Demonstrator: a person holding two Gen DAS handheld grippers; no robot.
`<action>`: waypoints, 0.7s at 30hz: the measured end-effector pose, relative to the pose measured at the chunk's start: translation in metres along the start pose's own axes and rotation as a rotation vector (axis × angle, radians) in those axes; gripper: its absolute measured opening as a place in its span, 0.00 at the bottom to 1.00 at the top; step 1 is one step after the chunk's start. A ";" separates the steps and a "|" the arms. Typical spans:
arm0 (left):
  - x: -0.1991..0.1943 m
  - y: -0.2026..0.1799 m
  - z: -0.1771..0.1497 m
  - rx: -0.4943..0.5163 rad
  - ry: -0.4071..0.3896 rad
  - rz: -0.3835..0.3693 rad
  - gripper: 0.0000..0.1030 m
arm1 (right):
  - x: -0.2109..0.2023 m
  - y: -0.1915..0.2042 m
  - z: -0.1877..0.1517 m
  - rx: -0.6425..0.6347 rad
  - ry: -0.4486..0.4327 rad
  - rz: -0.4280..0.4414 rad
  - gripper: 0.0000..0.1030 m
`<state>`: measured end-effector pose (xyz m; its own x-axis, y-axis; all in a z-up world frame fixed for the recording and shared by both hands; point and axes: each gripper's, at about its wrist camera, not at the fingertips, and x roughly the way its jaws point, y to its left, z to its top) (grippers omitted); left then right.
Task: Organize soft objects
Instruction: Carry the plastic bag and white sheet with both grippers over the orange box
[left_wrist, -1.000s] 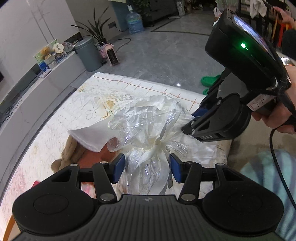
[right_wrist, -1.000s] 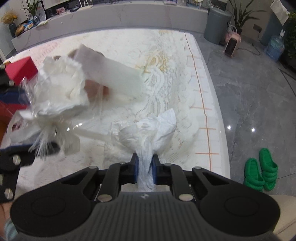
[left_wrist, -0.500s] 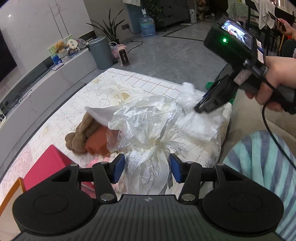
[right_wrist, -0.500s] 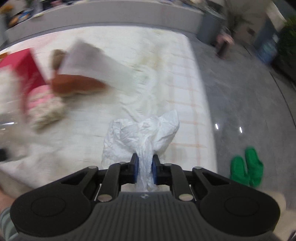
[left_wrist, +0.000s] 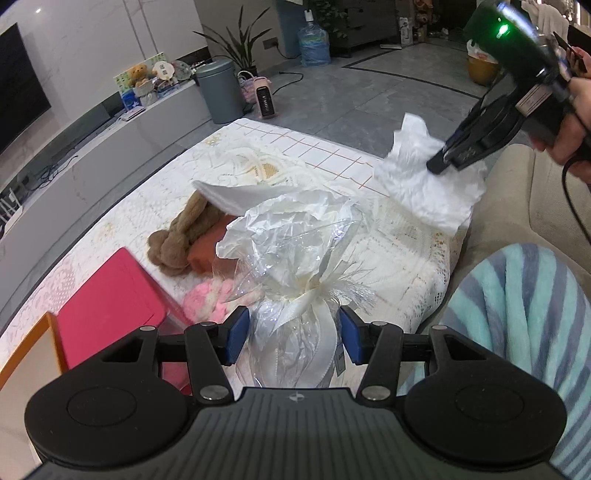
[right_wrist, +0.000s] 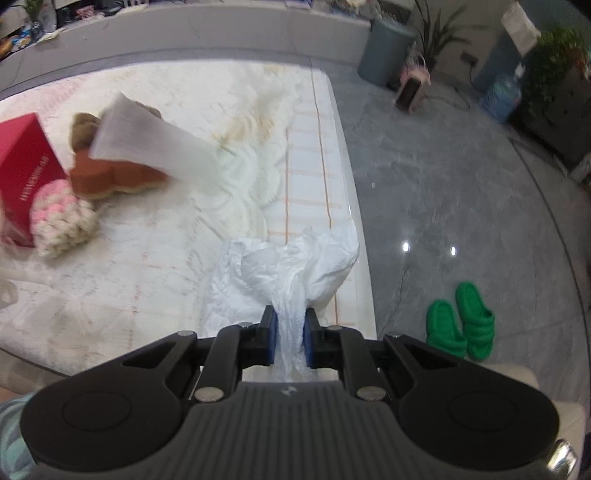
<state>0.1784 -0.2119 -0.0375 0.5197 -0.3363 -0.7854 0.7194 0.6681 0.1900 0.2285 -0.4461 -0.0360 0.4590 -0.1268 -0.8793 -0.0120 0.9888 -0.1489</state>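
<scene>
My left gripper (left_wrist: 293, 339) is shut on the ribbon-tied neck of a clear cellophane bundle (left_wrist: 291, 240), which stands up between the blue pads. My right gripper (right_wrist: 290, 336) is shut on a crumpled white bag (right_wrist: 288, 266); the left wrist view shows this right gripper (left_wrist: 441, 164) holding the white bag (left_wrist: 424, 184) in the air over the table's right corner. On the lace-covered table (left_wrist: 391, 258) lie a brown plush toy (left_wrist: 177, 243), an orange-brown soft piece (right_wrist: 110, 177) under a white sheet (right_wrist: 147, 147), and a pink knitted piece (right_wrist: 62, 221).
A red box (left_wrist: 110, 306) sits at the table's left beside an orange-edged container (left_wrist: 26, 354). A striped blue blanket (left_wrist: 517, 317) and beige sofa (left_wrist: 509, 206) are at right. Green slippers (right_wrist: 458, 317), a grey bin (left_wrist: 219, 90) and a small heater (left_wrist: 266, 98) stand on the floor.
The right gripper has lifted the white bag off the table and drawn up and to the right. The left view has shifted, bringing the red box and pink piece into sight.
</scene>
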 end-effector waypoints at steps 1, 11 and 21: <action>-0.005 0.002 -0.002 -0.008 -0.001 0.004 0.58 | -0.008 0.004 0.002 -0.013 -0.017 0.000 0.12; -0.064 0.027 -0.023 -0.057 -0.033 0.071 0.56 | -0.076 0.069 0.013 -0.154 -0.158 0.054 0.12; -0.119 0.072 -0.057 -0.141 -0.059 0.190 0.55 | -0.120 0.158 0.033 -0.296 -0.241 0.193 0.12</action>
<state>0.1416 -0.0860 0.0360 0.6686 -0.2311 -0.7068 0.5369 0.8076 0.2440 0.2004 -0.2720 0.0612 0.6176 0.1147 -0.7781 -0.3560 0.9229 -0.1466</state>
